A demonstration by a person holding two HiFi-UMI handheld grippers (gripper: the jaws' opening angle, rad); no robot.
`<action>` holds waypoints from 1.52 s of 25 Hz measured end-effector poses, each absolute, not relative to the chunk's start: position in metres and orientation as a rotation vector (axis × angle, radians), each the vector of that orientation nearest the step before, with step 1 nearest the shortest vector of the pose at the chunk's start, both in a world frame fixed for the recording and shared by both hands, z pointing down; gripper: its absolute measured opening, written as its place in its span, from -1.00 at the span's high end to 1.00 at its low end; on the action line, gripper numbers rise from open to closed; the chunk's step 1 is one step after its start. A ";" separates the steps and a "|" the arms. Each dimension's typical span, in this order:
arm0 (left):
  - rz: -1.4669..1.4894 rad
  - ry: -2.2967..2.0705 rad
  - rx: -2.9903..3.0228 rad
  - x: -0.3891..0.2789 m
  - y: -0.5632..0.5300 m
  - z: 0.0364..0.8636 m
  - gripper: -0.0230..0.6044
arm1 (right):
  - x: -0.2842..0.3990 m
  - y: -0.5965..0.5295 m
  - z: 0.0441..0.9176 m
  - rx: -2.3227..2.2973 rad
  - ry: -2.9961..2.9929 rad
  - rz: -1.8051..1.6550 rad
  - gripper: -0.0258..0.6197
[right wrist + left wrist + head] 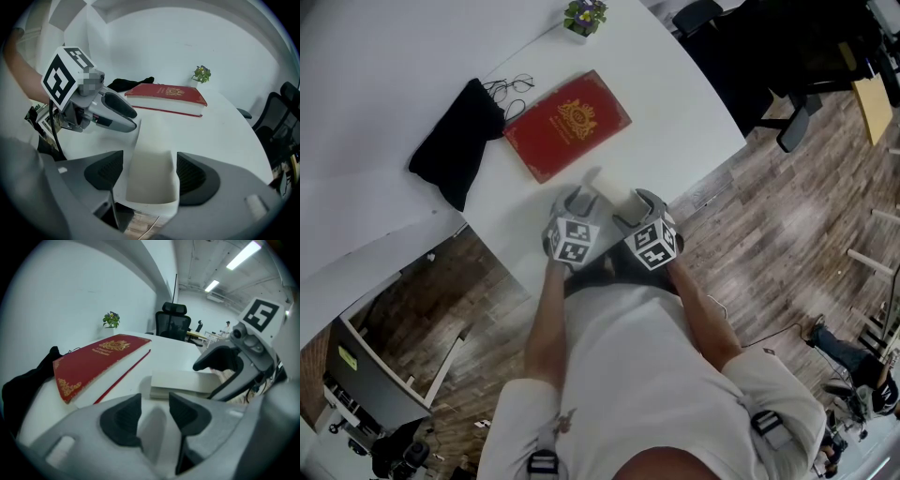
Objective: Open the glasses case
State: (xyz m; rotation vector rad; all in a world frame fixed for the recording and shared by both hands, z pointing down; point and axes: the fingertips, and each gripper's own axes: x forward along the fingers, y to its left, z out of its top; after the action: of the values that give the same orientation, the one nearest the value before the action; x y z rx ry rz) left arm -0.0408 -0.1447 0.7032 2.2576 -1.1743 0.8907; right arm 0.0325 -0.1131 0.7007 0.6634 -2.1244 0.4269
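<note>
Steady the glasses case at the table near edge inside the right gripper, jaws wide, seemingly not pinching; bring the left gripper, parted and empty, rightward onto the lid.

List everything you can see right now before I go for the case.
glasses case: one, white, looks shut, at the table's near edge
book: one, red with gold print, mid-table
cloth: one, black, left of the book
eyeglasses: one pair, thin dark frame, behind the book, beside the cloth
potted plant: one, small, green, at the table's far edge
table: one, white
office chair: at least one, black, beyond the table
left claw: jaws slightly apart, empty, beside the case
right claw: jaws wide, around the case, not gripping
</note>
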 end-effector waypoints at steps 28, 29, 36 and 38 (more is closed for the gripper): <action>0.884 -1.156 2.269 -0.032 -0.148 0.708 0.34 | 0.039 -0.116 0.711 0.679 -2.061 0.506 -0.06; 0.877 -1.159 2.273 -0.032 -0.148 0.707 0.34 | 0.038 -0.115 0.711 0.678 -2.066 0.519 -0.06; 0.879 -1.151 2.272 -0.031 -0.147 0.707 0.34 | 0.038 -0.114 0.710 0.677 -2.078 0.548 -0.06; 0.877 -1.151 2.268 -0.032 -0.147 0.707 0.33 | 0.039 -0.114 0.709 0.679 -2.080 0.548 -0.06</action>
State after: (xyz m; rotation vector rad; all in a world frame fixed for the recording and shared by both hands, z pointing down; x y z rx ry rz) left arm -0.0318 -0.1471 0.7072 2.2679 -1.1507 0.8773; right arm 0.0385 -0.1143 0.7087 0.6794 -2.0798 0.5484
